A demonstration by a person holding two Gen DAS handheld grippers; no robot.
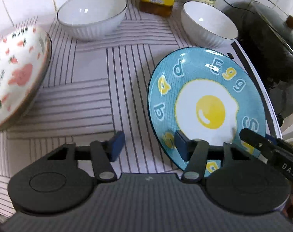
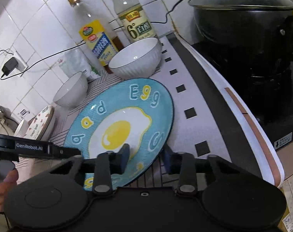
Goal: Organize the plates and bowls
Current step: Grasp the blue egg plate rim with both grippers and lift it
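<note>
Left wrist view, left to right: a strawberry-print bowl point(image 1: 16, 73), two empty white bowls point(image 1: 92, 13) point(image 1: 208, 21), then the blue egg plate point(image 1: 206, 104) on my striped mat point(image 1: 88, 96). My left gripper point(image 1: 148, 145) straddles the plate's edge, jaws half apart, not pressing. My right gripper point(image 2: 146, 158) likewise brackets the rim; I cannot tell if it pinches.

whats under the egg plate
The egg plate lies on a striped mat, with one finger of the right tongs under its near rim. Whatever lies under its middle is covered.
</note>
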